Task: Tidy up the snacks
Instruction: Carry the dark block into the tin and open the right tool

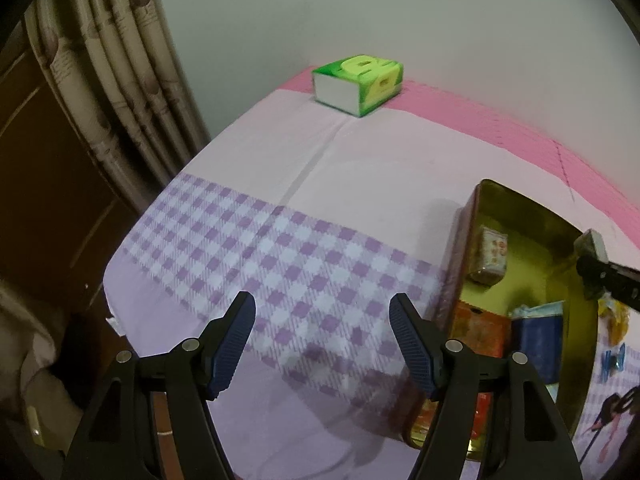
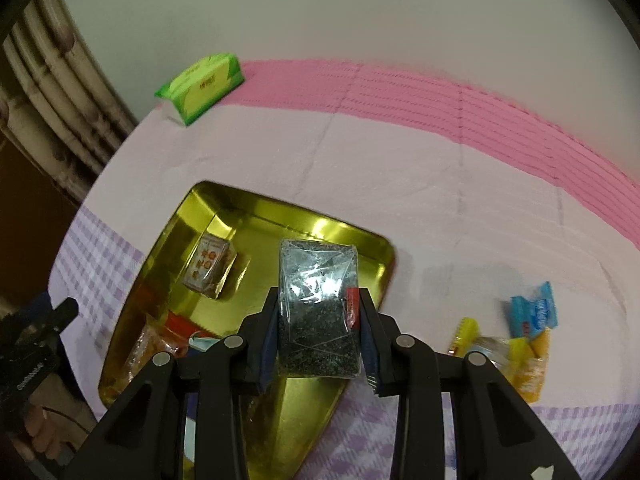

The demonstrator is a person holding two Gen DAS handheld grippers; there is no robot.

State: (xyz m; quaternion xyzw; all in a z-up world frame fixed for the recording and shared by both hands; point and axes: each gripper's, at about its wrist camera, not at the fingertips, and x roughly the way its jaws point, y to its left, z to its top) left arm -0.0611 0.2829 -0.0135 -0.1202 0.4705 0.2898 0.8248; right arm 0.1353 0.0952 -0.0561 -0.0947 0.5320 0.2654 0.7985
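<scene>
A gold tin box (image 2: 224, 204) lies on the bed and holds several snack packets, among them a small pale pack with red print (image 2: 208, 268). My right gripper (image 2: 318, 334) is shut on a clear-wrapped dark snack bar (image 2: 316, 308) and holds it above the tin. The tin also shows in the left wrist view (image 1: 520, 204), at the right. My left gripper (image 1: 322, 338) is open and empty over the checked sheet, left of the tin. The right gripper's tip with the bar (image 1: 592, 244) shows at the right edge there.
A green tissue pack (image 1: 358, 82) sits at the bed's far edge by the wall. Loose blue and yellow snack packets (image 2: 528, 328) lie on the sheet right of the tin. Curtains (image 1: 120, 80) and a dark wooden cabinet (image 1: 48, 200) stand left of the bed.
</scene>
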